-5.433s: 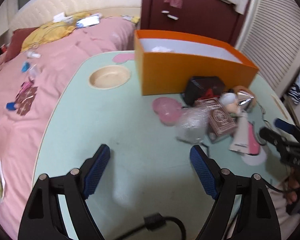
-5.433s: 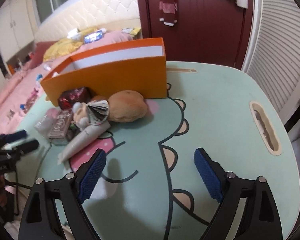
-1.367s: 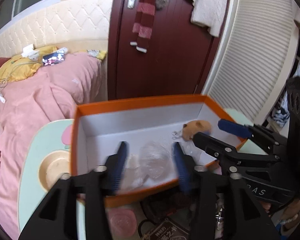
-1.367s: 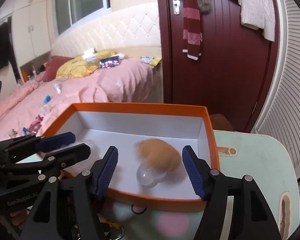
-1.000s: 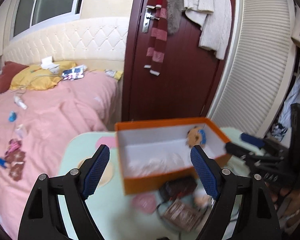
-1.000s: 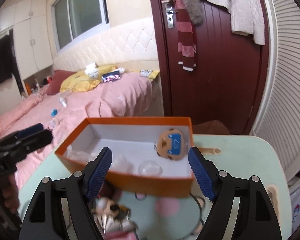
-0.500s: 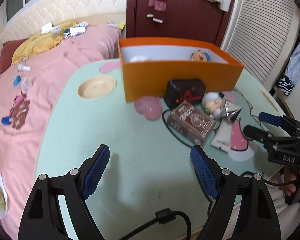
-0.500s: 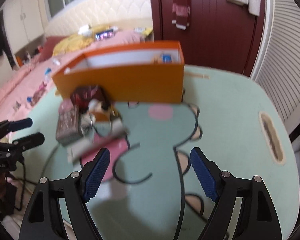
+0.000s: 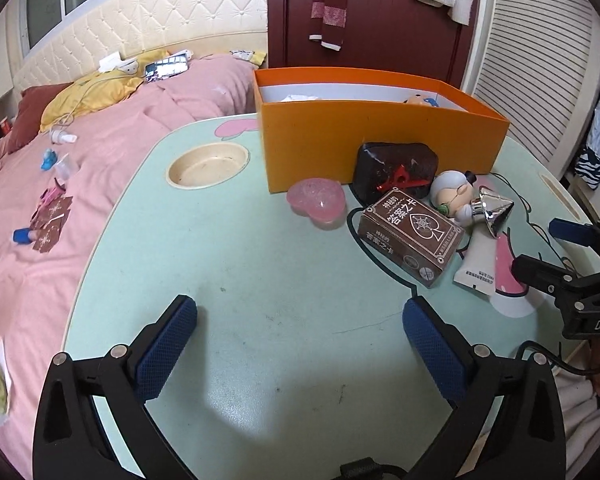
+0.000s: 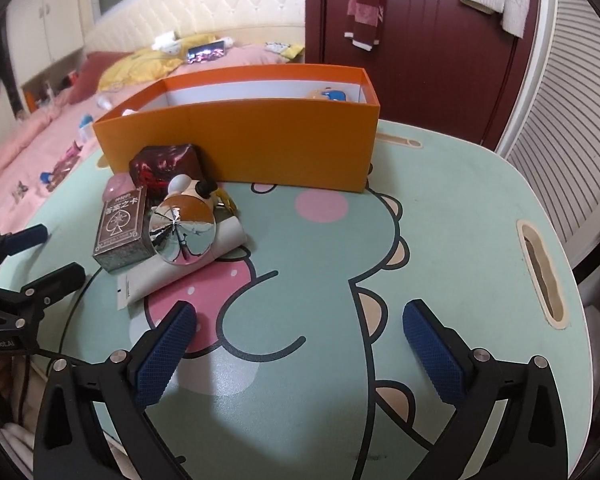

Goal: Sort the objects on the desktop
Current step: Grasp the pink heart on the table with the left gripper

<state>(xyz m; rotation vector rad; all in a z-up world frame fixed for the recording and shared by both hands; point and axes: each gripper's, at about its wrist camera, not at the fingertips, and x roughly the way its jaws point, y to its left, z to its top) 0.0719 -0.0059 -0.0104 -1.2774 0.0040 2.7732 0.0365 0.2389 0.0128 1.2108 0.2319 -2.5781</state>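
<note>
Both loads now lie in the box point(image 9: 380, 136); left gripper point(image 9: 300, 320) and right gripper point(image 10: 300, 320) are opening, empty, above the tabletop point(image 9: 260, 280).

1. The brown card box point(image 9: 410, 236) has Chinese on top, 答案之卡, above a spade sign.
2. Right gripper point(image 9: 556, 252) body shows white letters "DAS", then it gets cut off by the frame edge.
3. Left gripper point(image 10: 40, 252) body says "GenRobot.AI".
4. The white tube point(image 9: 478, 264) has small print, way too tiny to read.
</note>
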